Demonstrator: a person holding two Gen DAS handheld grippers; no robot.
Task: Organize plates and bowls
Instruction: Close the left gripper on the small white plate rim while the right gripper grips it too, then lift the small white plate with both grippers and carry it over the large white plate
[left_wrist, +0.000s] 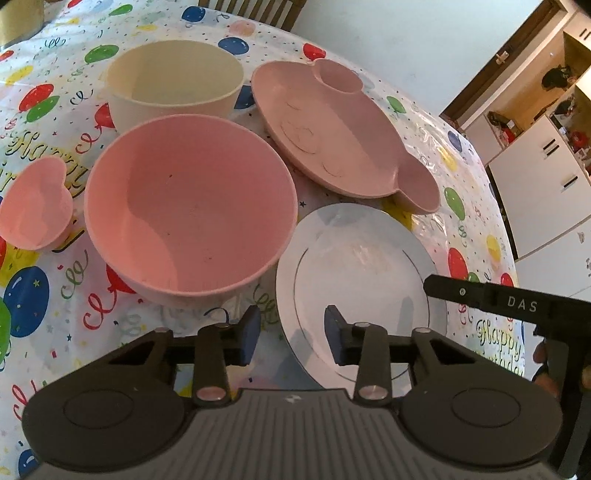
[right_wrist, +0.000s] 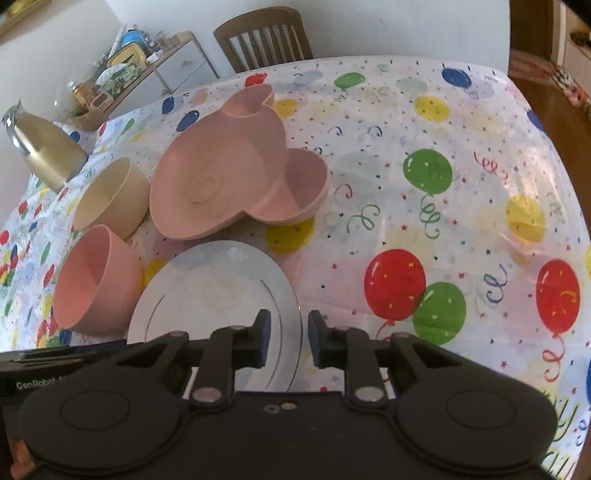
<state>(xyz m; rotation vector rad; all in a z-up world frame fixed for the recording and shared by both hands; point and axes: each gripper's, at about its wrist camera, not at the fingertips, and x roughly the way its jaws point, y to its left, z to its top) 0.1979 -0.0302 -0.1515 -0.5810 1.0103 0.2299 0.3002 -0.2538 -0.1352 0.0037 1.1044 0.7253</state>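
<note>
A white plate (left_wrist: 354, 266) (right_wrist: 214, 291) lies at the near edge of the table. My left gripper (left_wrist: 291, 336) is open and straddles the plate's left rim, with a gap at both pads. My right gripper (right_wrist: 288, 341) is open astride the right rim, its jaws closer together. Its black body (left_wrist: 498, 302) shows in the left wrist view. A large pink bowl (left_wrist: 192, 206) (right_wrist: 92, 284) stands just left of the plate. Behind are a cream bowl (left_wrist: 173, 81) (right_wrist: 110, 195) and a pink bear-shaped plate (left_wrist: 332, 136) (right_wrist: 229, 170). A small pink bowl (left_wrist: 33, 210) sits far left.
A balloon-print tablecloth (right_wrist: 443, 221) covers the table, bare on its right half. A metal bottle (right_wrist: 44, 155) stands at the far left corner. A wooden chair (right_wrist: 262, 37) is behind the table. A cluttered shelf (right_wrist: 147, 62) and white cupboards (left_wrist: 535, 166) line the room.
</note>
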